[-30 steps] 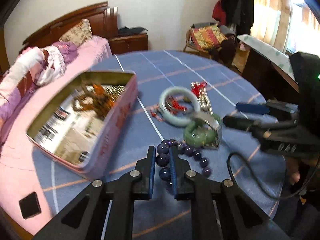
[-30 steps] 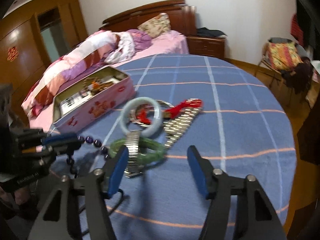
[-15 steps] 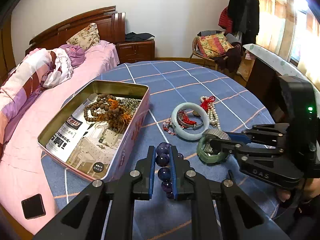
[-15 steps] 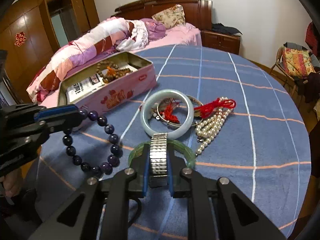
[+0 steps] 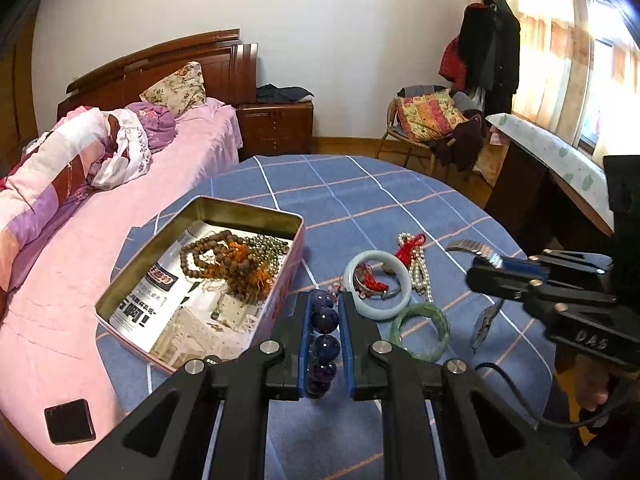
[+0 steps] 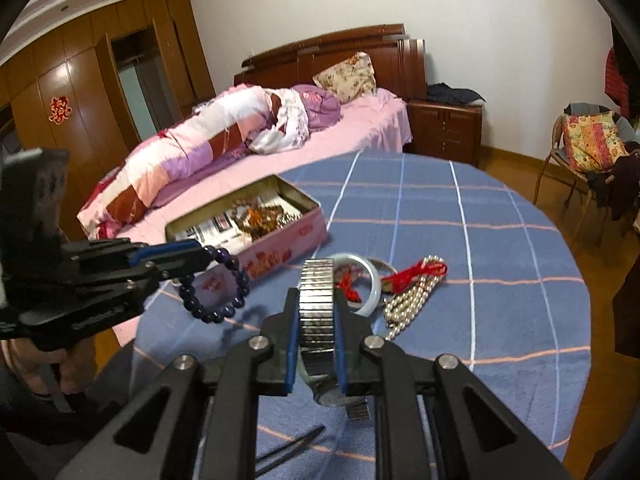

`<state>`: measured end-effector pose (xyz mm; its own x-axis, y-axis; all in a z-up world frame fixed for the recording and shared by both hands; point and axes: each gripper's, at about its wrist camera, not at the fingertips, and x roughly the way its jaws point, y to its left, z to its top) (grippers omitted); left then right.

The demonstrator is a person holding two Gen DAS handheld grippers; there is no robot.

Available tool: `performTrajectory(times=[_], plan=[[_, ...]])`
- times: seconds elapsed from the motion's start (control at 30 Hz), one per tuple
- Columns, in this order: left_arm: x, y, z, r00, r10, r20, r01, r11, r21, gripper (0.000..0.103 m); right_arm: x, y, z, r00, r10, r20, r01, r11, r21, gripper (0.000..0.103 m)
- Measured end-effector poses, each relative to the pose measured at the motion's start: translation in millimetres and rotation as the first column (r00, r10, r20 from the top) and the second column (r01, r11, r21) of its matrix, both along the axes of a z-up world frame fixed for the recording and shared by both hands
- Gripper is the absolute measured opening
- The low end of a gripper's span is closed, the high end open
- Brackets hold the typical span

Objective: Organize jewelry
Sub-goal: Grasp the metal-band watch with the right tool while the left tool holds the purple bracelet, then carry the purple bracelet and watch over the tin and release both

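Observation:
My left gripper [image 5: 324, 322] is shut on a purple bead bracelet [image 5: 323, 340], held above the table near the pink tin box [image 5: 248, 220]; the bracelet hangs from it in the right wrist view [image 6: 218, 288]. My right gripper [image 6: 316, 320] is shut on a silver metal watch [image 6: 317, 304], lifted off the table; it shows at the right of the left wrist view [image 5: 480, 254]. The tin [image 6: 292, 240] holds brown bead strings [image 5: 224, 256]. A pale jade bangle [image 5: 378, 284], a green bangle [image 5: 420, 330] and a pearl string with red tassel [image 5: 416, 256] lie on the blue cloth.
The round table [image 5: 360, 192] has a blue checked cloth and stands against a pink bed [image 5: 80, 240]. A black square object [image 5: 69, 421] lies on the bed. A chair with cushions [image 5: 430, 120] and a desk [image 5: 552, 160] stand beyond the table.
My right gripper has lifted the watch off the green bangle and up from the table. My left gripper has risen with the purple bracelet and drawn back from the jewelry pile.

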<state>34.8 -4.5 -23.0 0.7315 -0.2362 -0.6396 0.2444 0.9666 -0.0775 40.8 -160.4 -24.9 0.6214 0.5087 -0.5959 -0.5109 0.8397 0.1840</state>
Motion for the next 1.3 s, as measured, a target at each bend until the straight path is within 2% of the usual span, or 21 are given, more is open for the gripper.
performTrajectory(times=[0.4,0.87,1.3], plan=[[-3,6,16,0.999,0.006,0.033,-0.005,1.0,-0.02,0.013,-1,-1,8,1.0,0.014,0.022,-0.014,1.0,0.027,0.017],[4,57,47,0.989,0.112,0.091,-0.109,0.993,-0.037,0.013,13,20,25,0.996,0.065,0.053,-0.067,0.998,0.023,0.017],[17,81,41,0.98,0.183,0.076,-0.181,0.983,-0.027,0.013,24,61,34,0.988,0.128,0.083,-0.127,0.992,-0.011,0.017]])
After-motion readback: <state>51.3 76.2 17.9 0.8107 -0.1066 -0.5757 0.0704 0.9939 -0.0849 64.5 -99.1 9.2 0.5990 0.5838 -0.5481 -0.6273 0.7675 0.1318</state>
